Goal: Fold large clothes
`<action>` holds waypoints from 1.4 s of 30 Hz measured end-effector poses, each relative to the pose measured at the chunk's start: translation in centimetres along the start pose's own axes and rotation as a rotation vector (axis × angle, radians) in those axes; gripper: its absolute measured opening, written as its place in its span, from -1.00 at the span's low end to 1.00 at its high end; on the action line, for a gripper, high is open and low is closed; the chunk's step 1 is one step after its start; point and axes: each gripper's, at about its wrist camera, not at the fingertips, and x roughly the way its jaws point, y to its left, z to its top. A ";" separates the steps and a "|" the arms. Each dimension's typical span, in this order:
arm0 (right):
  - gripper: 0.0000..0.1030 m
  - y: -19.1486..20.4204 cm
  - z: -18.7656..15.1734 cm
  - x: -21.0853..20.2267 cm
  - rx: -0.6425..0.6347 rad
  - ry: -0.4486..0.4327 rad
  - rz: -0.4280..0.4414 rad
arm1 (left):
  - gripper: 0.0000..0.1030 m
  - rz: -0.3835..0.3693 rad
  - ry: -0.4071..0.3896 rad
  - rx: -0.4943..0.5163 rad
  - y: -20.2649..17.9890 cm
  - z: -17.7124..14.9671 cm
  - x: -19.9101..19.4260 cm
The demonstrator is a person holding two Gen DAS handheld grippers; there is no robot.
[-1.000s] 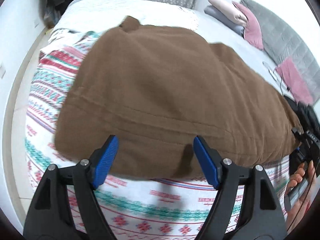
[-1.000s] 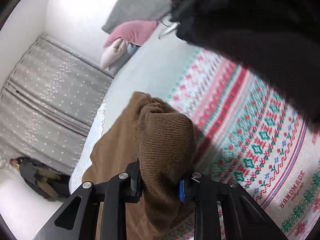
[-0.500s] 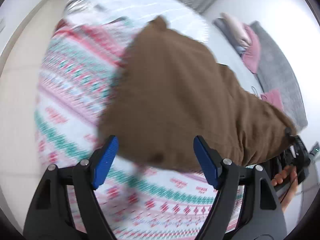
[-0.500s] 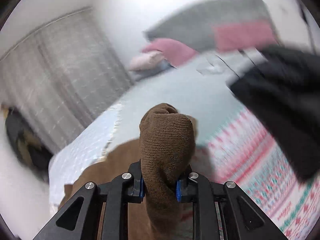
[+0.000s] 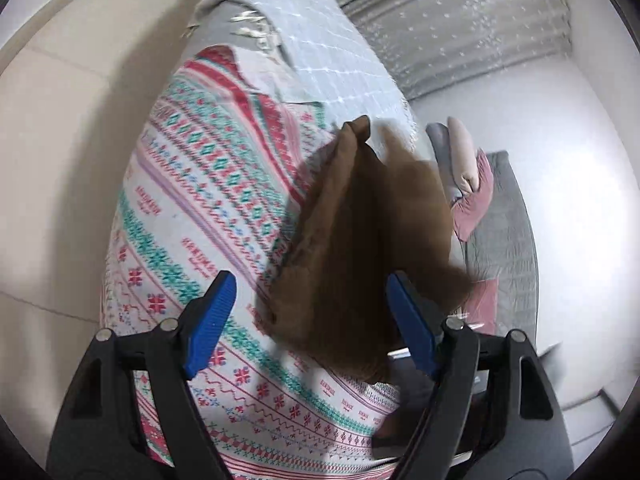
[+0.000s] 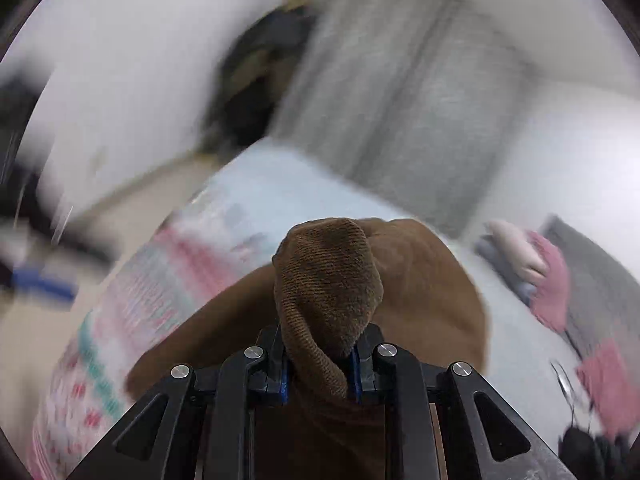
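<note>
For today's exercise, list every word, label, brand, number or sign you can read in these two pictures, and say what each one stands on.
Red lettering recurs in rows on the patterned white, red and teal knitted blanket covering the bed; in the left wrist view it is too small and blurred to read.
Brown knitted garment: no text visible.
Right wrist view: motion-blurred, nothing legible.
Grey curtain, pink pillows: no writing.

Lighting: soft, even indoor light is filling both views I am watching; no glare. Shadows: the bed [image 5: 188, 216] is throwing a broad dim shadow onto the floor [image 5: 60, 128]. Blur: the right wrist view is smearing heavily across wall and curtain [image 6: 400, 92]; the brown garment [image 6: 332, 280] is staying sharp there. Distortion: fisheye edges are bending and darkening.
</note>
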 end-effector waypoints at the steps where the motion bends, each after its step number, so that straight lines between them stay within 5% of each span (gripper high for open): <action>1: -0.59 2.1 -1.0 0.8 -0.050 0.034 0.024 | 0.51 0.003 0.002 -0.006 0.2 0.0 0.1; 4: -0.58 6.6 -4.2 2.5 -0.180 0.053 -0.023 | 0.51 0.027 0.002 0.006 0.2 0.3 0.5; 8: -0.58 4.6 -4.1 3.1 -0.066 0.053 0.041 | 0.51 0.027 0.000 0.018 -0.2 0.3 0.8; 13: -0.44 4.6 -3.4 2.9 -0.077 0.067 0.067 | 0.51 0.027 0.009 0.032 -0.4 0.1 1.1; 16: -0.21 4.5 -3.2 1.7 -0.057 0.065 0.097 | 0.51 0.032 0.000 0.039 -0.4 0.1 1.1; 18: 0.14 3.3 -2.9 0.3 -0.021 0.060 0.178 | 0.51 0.030 -0.003 0.042 -0.4 0.1 1.0; 21: 0.22 1.6 -2.5 -2.2 0.028 0.019 0.221 | 0.51 0.035 -0.004 0.052 -0.8 -0.1 1.1; 28: 0.23 -6.2 -5.2 -6.1 0.214 0.002 0.172 | 0.51 0.045 -0.030 0.182 -4.3 -1.7 1.6; 33: 0.19 -13.3 -9.0 -5.0 0.555 0.062 0.253 | 0.51 0.075 -0.052 0.276 -7.3 -3.1 3.8; 37: 0.00 -15.4 -10.0 -4.3 0.670 0.085 0.308 | 0.51 0.137 -0.073 0.309 -8.1 -3.4 5.7; 42: -0.20 -15.5 -10.0 -2.4 0.731 0.148 0.355 | 0.04 0.200 -0.052 0.343 -7.7 -3.7 7.8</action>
